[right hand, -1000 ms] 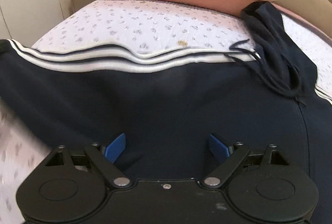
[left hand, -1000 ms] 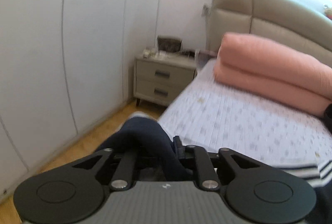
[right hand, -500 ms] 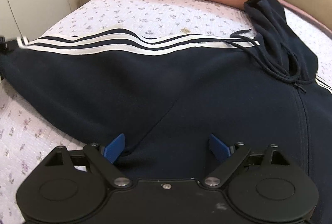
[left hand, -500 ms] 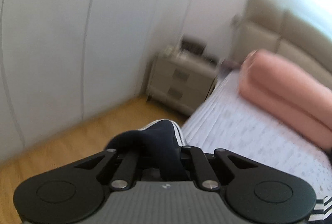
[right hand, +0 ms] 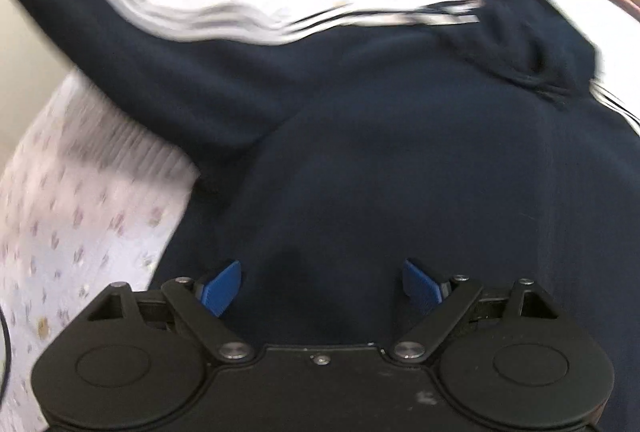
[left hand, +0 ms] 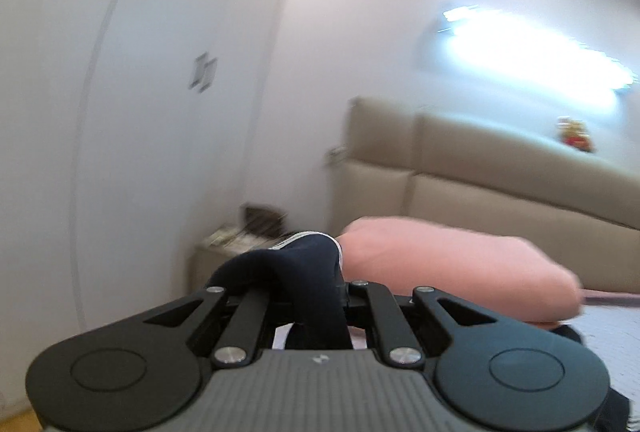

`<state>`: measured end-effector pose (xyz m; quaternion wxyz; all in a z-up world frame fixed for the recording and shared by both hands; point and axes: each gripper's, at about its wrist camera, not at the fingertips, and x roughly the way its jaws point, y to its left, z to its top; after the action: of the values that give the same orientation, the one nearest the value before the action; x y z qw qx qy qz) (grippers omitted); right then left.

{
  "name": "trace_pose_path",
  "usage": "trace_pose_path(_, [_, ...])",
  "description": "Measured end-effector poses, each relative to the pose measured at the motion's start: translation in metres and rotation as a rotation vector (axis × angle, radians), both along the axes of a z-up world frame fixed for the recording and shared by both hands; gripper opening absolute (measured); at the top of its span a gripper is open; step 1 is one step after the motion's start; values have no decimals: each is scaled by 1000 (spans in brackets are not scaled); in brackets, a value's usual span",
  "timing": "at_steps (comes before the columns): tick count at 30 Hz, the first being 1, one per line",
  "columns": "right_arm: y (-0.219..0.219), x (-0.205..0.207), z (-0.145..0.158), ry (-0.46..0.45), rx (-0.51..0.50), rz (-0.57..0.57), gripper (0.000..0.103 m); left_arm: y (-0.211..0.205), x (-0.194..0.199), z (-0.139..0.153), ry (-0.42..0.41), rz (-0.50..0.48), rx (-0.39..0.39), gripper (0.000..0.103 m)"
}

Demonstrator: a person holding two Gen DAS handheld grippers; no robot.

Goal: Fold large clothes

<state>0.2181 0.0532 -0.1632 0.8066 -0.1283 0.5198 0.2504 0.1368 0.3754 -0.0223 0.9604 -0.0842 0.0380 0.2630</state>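
A navy hooded jacket (right hand: pixel 400 136) with white stripes lies spread on the bed, its hood (right hand: pixel 520 16) at the far right. Its left sleeve (right hand: pixel 120 44) is lifted up and to the left, stretched off the bed. My left gripper (left hand: pixel 316 296) is shut on the sleeve's cuff (left hand: pixel 304 268) and holds it high in the air. My right gripper (right hand: pixel 322 284) is open, its blue pads (right hand: pixel 222 286) resting low over the jacket's body.
The bed has a white flowered sheet (right hand: pixel 80 216). A folded pink quilt (left hand: pixel 460 268) lies by the beige headboard (left hand: pixel 500 168). A nightstand (left hand: pixel 224 256) stands left of the bed, beside white wardrobe doors (left hand: pixel 120 112).
My left gripper has risen and swung toward the bed with the cuff, lifting the sleeve off the sheet. My right gripper stays open over the jacket's body.
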Motion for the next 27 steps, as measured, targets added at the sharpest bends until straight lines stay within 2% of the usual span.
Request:
trace_pose_path(3, [-36, 7, 11, -25, 58, -64, 103, -48, 26, 10, 7, -65, 68, 9])
trace_pose_path(7, [-87, 20, 28, -62, 167, -101, 103, -117, 57, 16, 25, -145, 103, 10])
trace_pose_path(11, [-139, 27, 34, -79, 263, -138, 103, -190, 91, 6, 65, -226, 116, 11])
trace_pose_path(14, [-177, 37, 30, -38, 347, -199, 103, -241, 116, -14, 91, -276, 113, 11])
trace_pose_path(18, [-224, 40, 16, -13, 399, -297, 103, -298, 135, -45, 124, -349, 110, 11])
trace_pose_path(21, [-250, 39, -2, 35, 441, -375, 103, -326, 152, -63, 145, -417, 121, 12])
trace_pose_path(26, [-272, 36, -11, 6, 451, -420, 103, -365, 174, -112, 272, -495, 92, 15])
trace_pose_path(27, [-274, 37, -9, -4, 436, -423, 103, -369, 178, -124, 309, -514, 90, 21])
